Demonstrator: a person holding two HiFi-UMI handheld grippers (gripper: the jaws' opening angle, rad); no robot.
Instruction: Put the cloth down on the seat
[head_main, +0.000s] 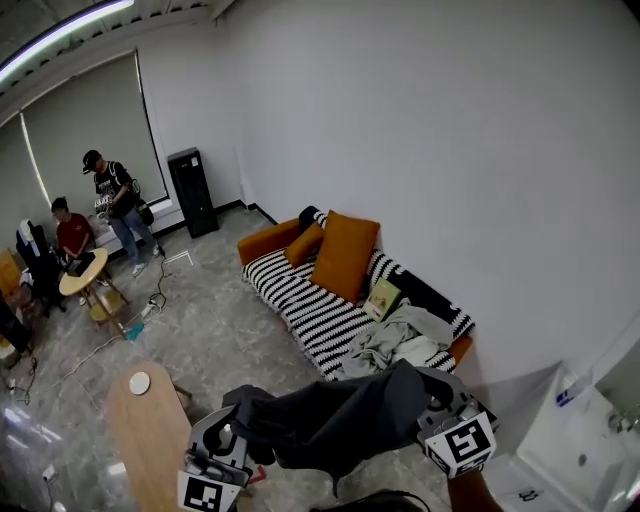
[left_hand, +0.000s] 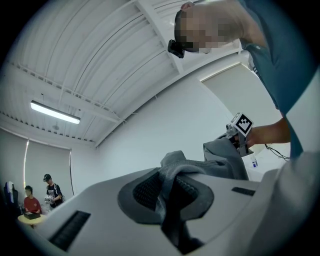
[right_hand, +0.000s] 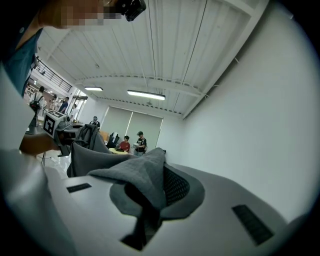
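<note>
Left gripper (left_hand: 169, 192) and right gripper (right_hand: 150, 195) each clamp an edge of the grey cloth (head_main: 335, 415), limp, seemingly light, best held by its edges, short of the seat (head_main: 290, 295)

The head view looks steeply down toward the sofa (head_main: 330, 300), while the left tool (left_hand: 167, 190) and right tool (right_hand: 150, 192) views, close-up, face each other.

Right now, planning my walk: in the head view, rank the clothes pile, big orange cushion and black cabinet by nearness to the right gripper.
From the right gripper:
1. Clothes pile, near end of the sofa.
2. Big orange cushion, mid-sofa.
3. Black cabinet, far back.
</note>
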